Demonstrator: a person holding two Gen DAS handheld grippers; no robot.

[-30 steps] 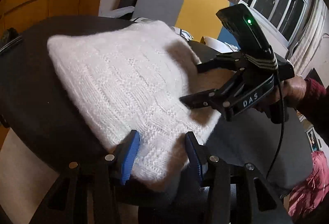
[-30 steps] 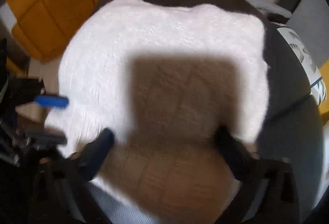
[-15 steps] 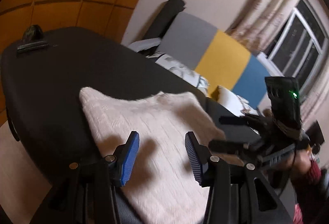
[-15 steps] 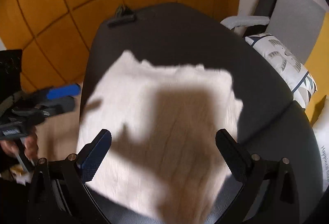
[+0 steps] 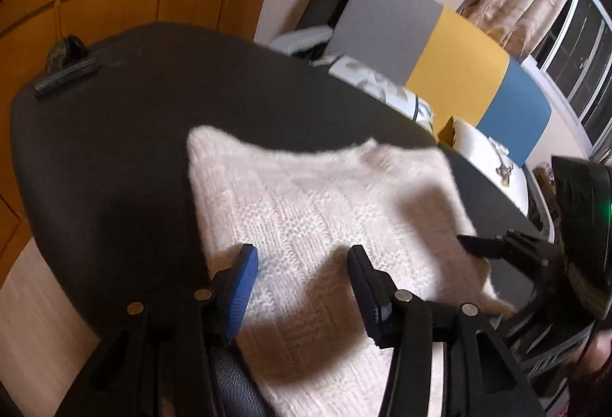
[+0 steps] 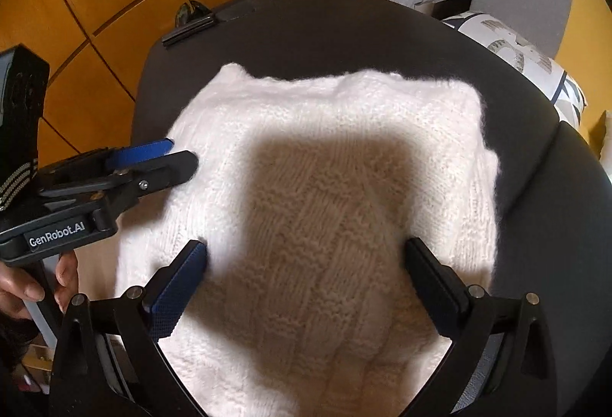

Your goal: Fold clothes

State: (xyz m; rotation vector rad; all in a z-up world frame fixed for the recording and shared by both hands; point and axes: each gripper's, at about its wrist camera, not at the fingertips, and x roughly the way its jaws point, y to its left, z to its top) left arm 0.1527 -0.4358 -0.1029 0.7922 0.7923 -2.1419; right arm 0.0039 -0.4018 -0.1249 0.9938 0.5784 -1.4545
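A white knitted sweater [image 6: 336,164] lies folded into a rough rectangle on a dark round table [image 6: 344,23]; it also shows in the left wrist view [image 5: 306,210]. My left gripper [image 5: 302,264] is open and empty, held just above the sweater's near left edge; it shows in the right wrist view [image 6: 172,157] beside the sweater's left edge. My right gripper [image 6: 306,256] is open wide and empty above the sweater's near part. In the left wrist view only one of its fingers [image 5: 478,245] shows at the sweater's right edge.
A small dark clip-like object [image 6: 191,23] sits at the table's far edge, also in the left wrist view [image 5: 65,69]. Orange panelled wall behind. A sofa with grey, yellow and blue cushions [image 5: 440,53] and a patterned pillow [image 6: 528,65] stand beyond the table.
Both grippers pulled back and up from the sweater, then came closer again. The sweater stays flat on the table, let go by the left gripper.
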